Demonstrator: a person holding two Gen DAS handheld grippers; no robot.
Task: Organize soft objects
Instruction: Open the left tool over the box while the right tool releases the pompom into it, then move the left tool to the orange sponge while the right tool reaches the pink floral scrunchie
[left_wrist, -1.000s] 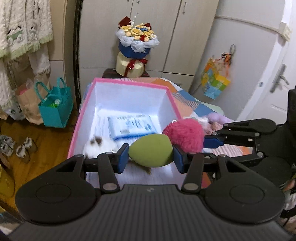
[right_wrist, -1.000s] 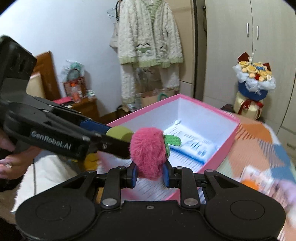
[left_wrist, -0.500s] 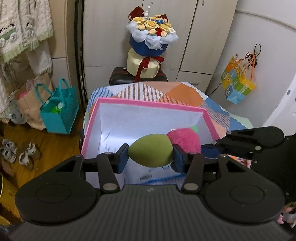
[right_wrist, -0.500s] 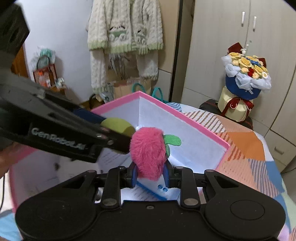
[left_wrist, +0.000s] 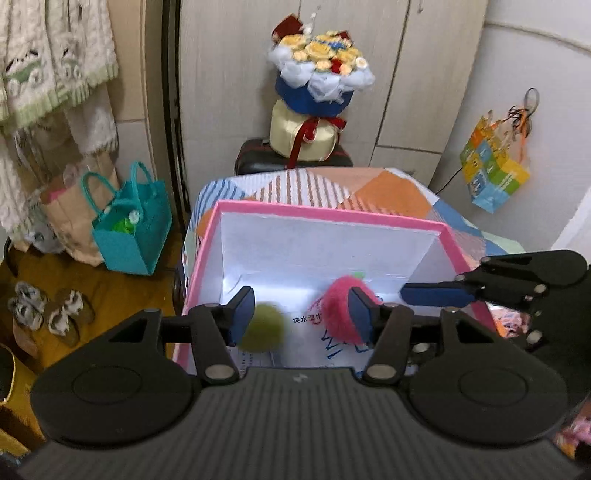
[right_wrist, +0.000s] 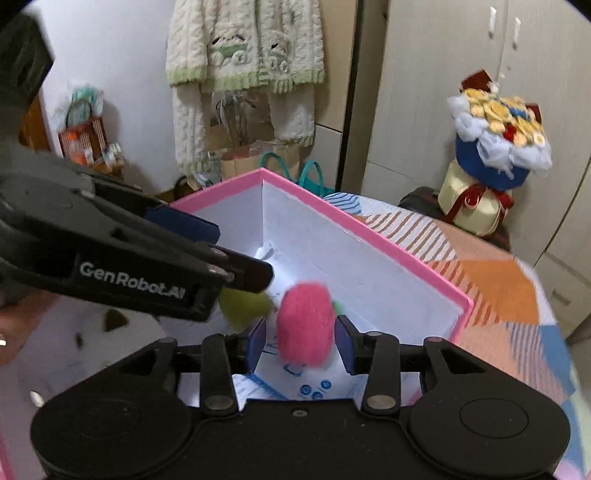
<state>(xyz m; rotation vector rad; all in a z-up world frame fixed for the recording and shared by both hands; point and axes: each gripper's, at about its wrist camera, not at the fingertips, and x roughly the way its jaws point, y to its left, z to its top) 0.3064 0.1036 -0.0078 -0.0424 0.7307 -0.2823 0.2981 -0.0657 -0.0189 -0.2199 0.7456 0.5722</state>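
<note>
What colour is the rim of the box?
Pink: the box has a pink rim around white inner walls, clearest in the left wrist view.

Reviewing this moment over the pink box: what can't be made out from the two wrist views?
- Green toy: motion-blurred in both views; in the right wrist view the left gripper covers part of it. Whether it has landed is unclear.
- Pink plush: blurred between the right gripper pads; any contact is unreadable.
- Box floor: the near part is hidden behind the gripper bodies.
- Printed packet: text too small.

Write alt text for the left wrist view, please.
The left gripper has just opened over a pink-rimmed white box; a green soft ball drops beside its left pad, blurred. A pink fuzzy toy sits loose near the right gripper.
</note>
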